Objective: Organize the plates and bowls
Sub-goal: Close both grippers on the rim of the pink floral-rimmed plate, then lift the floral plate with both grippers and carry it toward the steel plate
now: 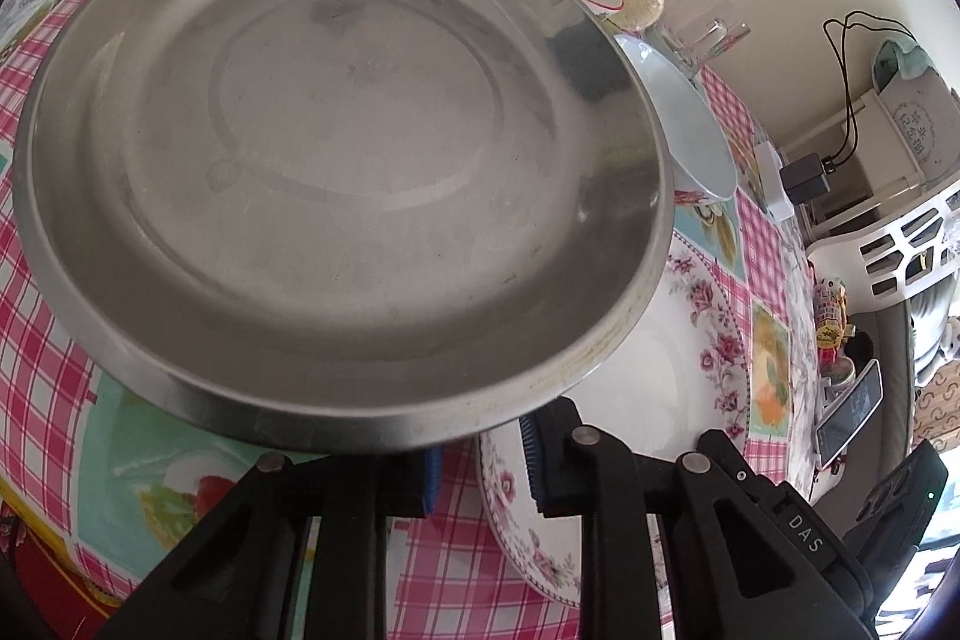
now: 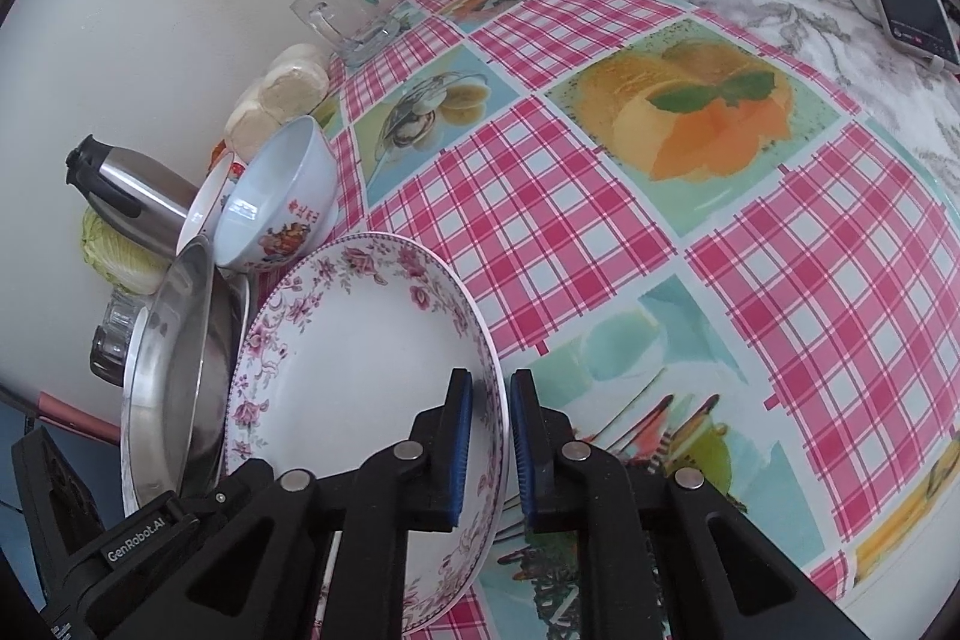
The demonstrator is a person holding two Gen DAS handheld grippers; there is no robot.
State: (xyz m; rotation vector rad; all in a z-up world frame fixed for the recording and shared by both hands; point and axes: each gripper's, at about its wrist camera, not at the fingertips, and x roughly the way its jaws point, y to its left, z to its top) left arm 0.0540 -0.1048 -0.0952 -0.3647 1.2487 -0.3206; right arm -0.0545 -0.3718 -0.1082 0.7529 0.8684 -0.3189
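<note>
The right gripper (image 2: 489, 451) pinches the near rim of the floral plate (image 2: 360, 370), which tilts off the checked tablecloth (image 2: 600, 220), hollow facing left. The left gripper (image 1: 480, 466) is closed around the steel plate's (image 1: 336, 148) near edge (both dishes empty), rim raised; 2 bowls (image 2: 276, 202) lean behind.

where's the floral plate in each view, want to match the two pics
Left wrist view: the floral plate sits lower right, mostly hidden behind the steel plate, beside the left claw.
Right wrist view: it fills the lower left centre, its rim between the right claw pads.
Shared landmark: the glass mug by the wall.
</note>
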